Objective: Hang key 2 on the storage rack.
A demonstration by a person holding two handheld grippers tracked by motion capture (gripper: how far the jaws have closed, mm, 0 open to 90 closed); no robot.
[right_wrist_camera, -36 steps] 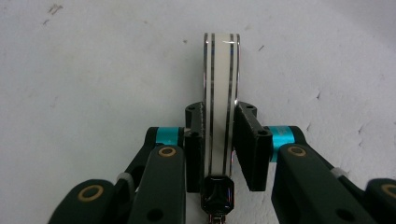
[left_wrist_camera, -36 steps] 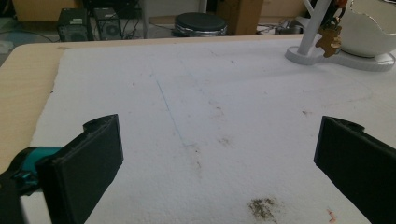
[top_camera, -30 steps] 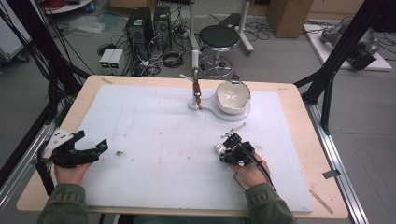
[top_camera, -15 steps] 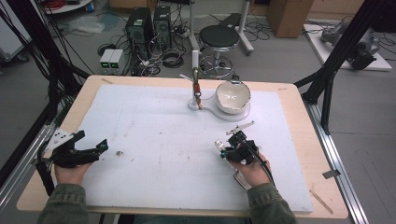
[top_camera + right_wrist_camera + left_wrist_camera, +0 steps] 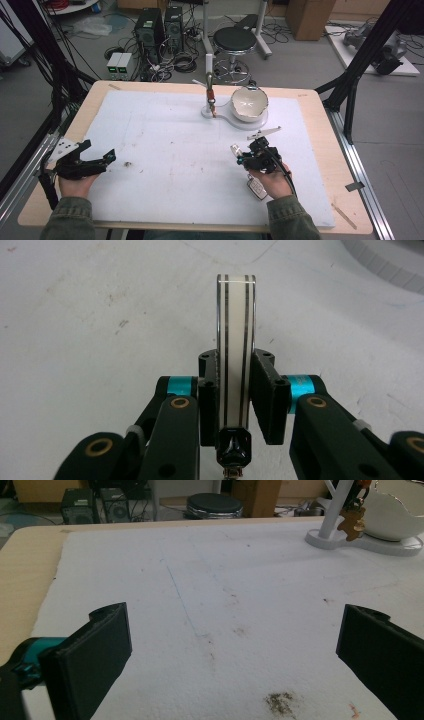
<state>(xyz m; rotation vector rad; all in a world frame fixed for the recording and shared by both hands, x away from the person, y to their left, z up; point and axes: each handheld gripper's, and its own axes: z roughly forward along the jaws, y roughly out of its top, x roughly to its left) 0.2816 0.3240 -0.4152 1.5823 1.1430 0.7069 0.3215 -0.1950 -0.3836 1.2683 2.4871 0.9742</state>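
right tongs (image 5: 235, 385), clenched on the key fob (image 5: 235, 340), moved slightly left; left tongs (image 5: 230, 655) stay released.

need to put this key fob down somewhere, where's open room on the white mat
The white mat lies bare between the left gripper and right gripper, and along its far left edge. It is crowded at far centre, around the white stand and bowl. The right jaws clamp the key fob.
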